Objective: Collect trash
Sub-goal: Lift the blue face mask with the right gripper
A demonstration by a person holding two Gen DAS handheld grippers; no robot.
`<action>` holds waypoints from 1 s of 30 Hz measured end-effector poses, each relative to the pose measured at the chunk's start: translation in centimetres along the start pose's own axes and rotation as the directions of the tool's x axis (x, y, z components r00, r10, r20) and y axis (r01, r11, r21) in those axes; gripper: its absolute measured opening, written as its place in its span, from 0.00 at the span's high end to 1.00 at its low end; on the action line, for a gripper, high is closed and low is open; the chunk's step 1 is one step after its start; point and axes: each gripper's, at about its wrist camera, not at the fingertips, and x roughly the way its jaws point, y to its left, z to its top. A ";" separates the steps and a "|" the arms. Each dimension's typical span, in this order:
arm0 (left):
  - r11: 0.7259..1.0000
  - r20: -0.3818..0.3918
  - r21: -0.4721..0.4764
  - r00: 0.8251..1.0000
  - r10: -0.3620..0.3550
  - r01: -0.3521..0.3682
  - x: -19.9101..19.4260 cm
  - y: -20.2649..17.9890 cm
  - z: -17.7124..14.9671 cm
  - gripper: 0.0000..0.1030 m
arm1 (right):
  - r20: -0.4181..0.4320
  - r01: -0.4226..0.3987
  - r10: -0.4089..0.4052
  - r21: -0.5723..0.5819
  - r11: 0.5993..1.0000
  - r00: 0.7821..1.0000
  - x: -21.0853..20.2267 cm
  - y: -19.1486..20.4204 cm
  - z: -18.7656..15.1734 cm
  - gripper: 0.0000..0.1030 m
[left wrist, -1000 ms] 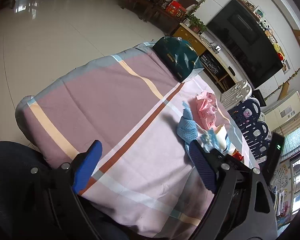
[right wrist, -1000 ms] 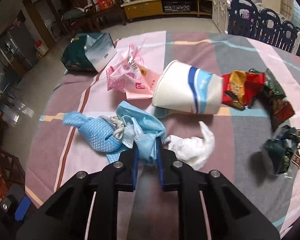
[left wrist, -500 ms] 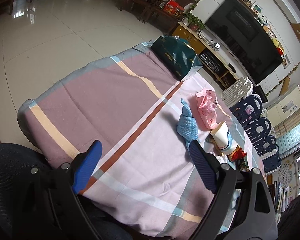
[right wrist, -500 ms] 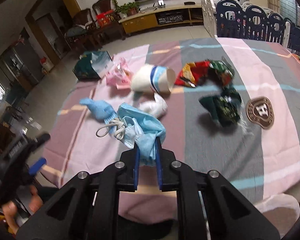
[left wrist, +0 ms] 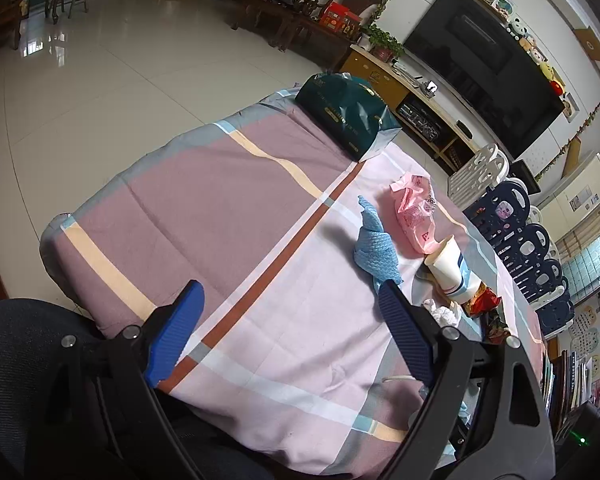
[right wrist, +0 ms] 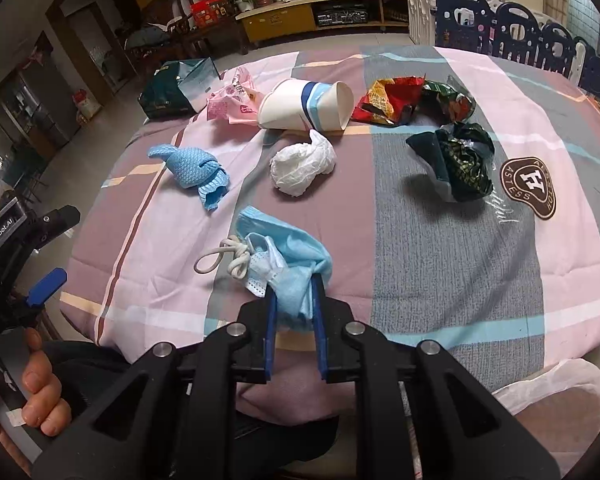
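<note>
A crumpled light-blue face mask (right wrist: 284,248) with white ear loops lies near the table's front edge. My right gripper (right wrist: 294,286) has its pads on the mask's bunched end, and its jaws are opening with the mask still between them. My left gripper (left wrist: 289,286) hangs open over the near left corner of the table with nothing between its fingers; it also shows at the left of the right wrist view (right wrist: 44,280). Further back lie a blue cloth (right wrist: 194,168), a white tissue wad (right wrist: 302,164), a tipped paper cup (right wrist: 300,106) and a pink plastic bag (right wrist: 230,102).
A red snack wrapper (right wrist: 388,100) and a dark green wrapper (right wrist: 456,164) lie on the right of the striped tablecloth (right wrist: 440,248). A green pack (right wrist: 176,86) stands at the far left corner. A white bag (right wrist: 556,396) sits below the front edge. A hand (right wrist: 32,392) holds the left gripper.
My right gripper has drawn back from the trash pile to the table's front edge with the mask, and its jaws have widened a little. The left gripper has stayed nearly still.
</note>
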 end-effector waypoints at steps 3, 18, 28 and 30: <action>1.000 0.000 0.001 1.000 0.001 -0.001 0.0 0.0 0.0 0.14 | 0.000 0.007 -0.007 0.005 1.000 1.000 0.0 0.1 0.0 0.71; 1.000 -0.003 0.002 1.000 0.000 0.000 0.0 0.0 -0.1 0.14 | -0.038 0.026 -0.025 0.042 0.999 0.999 1.7 -0.2 -0.2 0.59; 1.000 -0.004 0.001 1.000 0.000 0.000 0.1 0.0 -0.1 0.14 | -0.075 0.012 -0.013 -0.007 1.000 0.997 3.2 1.5 -0.9 0.59; 1.000 -0.004 0.002 1.000 0.000 0.000 0.1 0.0 -0.1 0.14 | -0.077 0.002 -0.003 -0.013 1.000 0.997 3.3 1.8 -1.1 0.67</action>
